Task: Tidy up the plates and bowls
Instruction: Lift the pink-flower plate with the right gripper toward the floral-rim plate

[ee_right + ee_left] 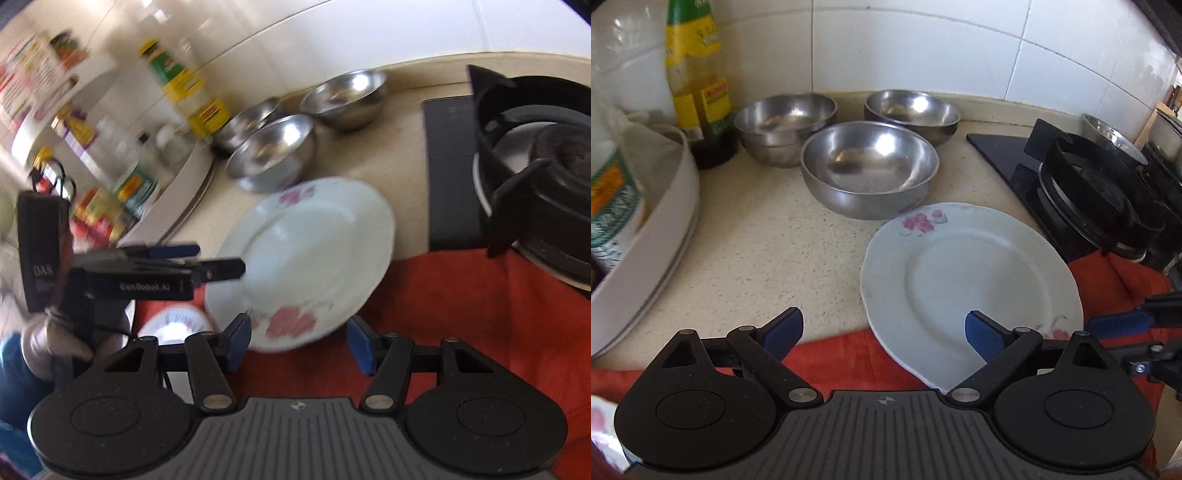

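Observation:
A white plate with pink flowers [971,280] lies on the counter, its near edge over a red cloth [834,358]. It also shows in the right wrist view [310,258]. Three steel bowls stand behind it: a front one [870,168], a back left stacked one [785,123] and a back right one [912,110]. My left gripper [884,332] is open, its right finger over the plate's near rim. My right gripper [299,341] is open just short of the plate's near edge. A second flowered plate [173,326] lies lower left, partly hidden.
A gas stove [1100,192] sits to the right of the plate. A white tray [653,236] with bottles and an oil bottle [698,81] stand at the left. The tiled wall [923,44] closes the back. The left gripper's body shows in the right wrist view [147,273].

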Tool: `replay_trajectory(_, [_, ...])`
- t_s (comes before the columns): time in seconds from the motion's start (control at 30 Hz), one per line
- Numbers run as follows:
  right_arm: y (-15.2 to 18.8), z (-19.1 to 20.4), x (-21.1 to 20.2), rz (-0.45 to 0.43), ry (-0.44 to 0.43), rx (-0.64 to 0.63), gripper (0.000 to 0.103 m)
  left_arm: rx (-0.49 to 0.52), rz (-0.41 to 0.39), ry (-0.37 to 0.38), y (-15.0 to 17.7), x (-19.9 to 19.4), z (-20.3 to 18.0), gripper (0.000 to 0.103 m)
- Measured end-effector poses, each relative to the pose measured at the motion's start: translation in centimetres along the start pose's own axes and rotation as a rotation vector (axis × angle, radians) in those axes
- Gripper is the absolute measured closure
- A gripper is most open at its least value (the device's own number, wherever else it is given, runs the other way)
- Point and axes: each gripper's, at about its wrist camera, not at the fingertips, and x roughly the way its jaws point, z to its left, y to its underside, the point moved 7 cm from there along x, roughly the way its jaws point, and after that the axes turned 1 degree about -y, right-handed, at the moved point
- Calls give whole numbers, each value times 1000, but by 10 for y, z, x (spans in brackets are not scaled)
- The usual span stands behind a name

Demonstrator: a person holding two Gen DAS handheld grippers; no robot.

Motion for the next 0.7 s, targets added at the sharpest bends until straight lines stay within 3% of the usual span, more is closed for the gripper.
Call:
replay_trajectory(0.13, [-13, -9, 11, -20, 35, 52, 39, -19, 55, 45, -6, 23, 2, 11])
replay_trajectory(0.23, [-17, -16, 20, -16, 24, 90, 39, 21, 47, 49, -12, 30, -1, 11])
replay_trajectory(0.37, [-26, -11, 33, -35, 68, 5, 37, 63, 46, 102, -15, 35, -17, 10])
replay_trajectory(0.47, [-27, -12, 34, -39, 64, -10, 39, 59, 37, 84, -12, 35, -20, 7])
replay_trajectory(0.7, [-18, 0, 28, -10, 17, -76, 43, 14, 15, 40, -5, 20, -16, 15])
